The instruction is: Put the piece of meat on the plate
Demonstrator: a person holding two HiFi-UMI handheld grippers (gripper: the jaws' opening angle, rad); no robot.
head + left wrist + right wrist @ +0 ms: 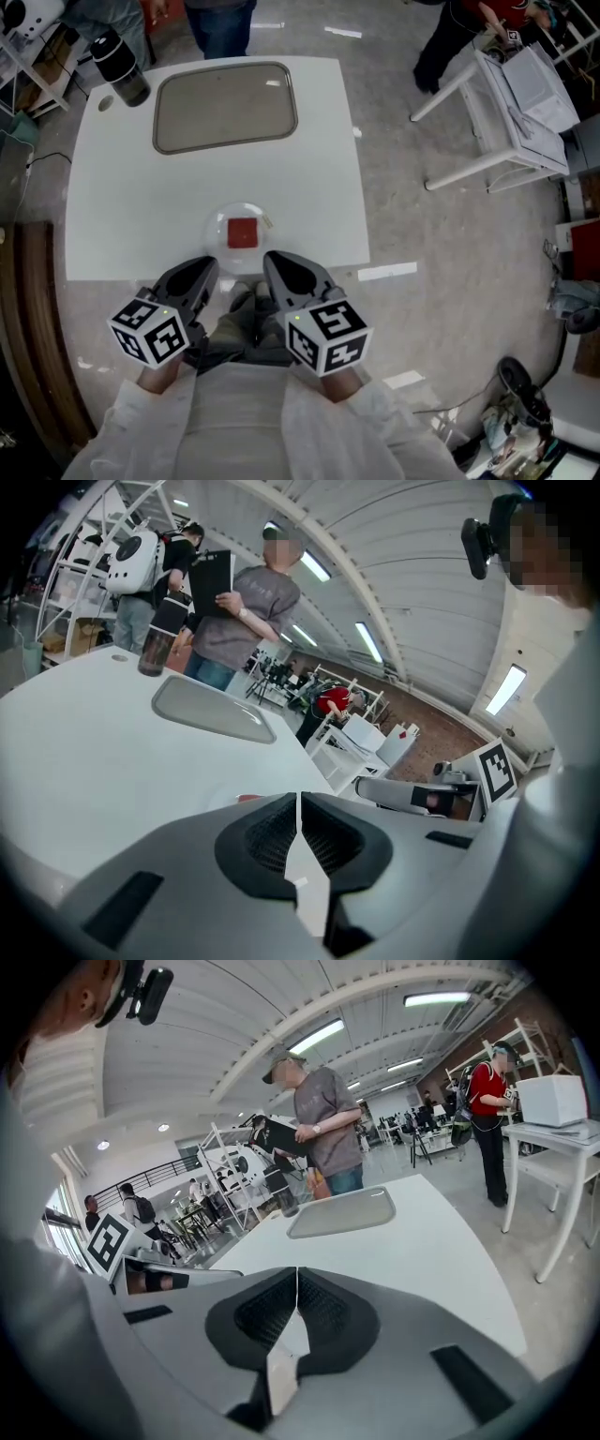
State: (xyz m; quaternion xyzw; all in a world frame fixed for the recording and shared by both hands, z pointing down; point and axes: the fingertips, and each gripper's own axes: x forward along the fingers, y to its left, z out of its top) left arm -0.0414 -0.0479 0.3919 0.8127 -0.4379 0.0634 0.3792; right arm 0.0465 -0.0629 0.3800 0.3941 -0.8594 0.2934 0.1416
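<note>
Our left claw (pixel 207 266) and right claw (pixel 273 259): both shut, nothing in them
They sit at the table's (pixel 122 187) near edge, just short of the plate (pixel 219 223) with the meat (pixel 242 232) on it; beyond, bare table up to the far tray (pixel 225 105).

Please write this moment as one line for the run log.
meat: on plate | left gripper: shut, empty | right gripper: shut, empty | both: at table near edge, short of plate

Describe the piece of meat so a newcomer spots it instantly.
Start at the white table; its near edge, opposite the grey tray, holds a small round plate. The meat is the red square on that plate, the only red thing on the table.
</note>
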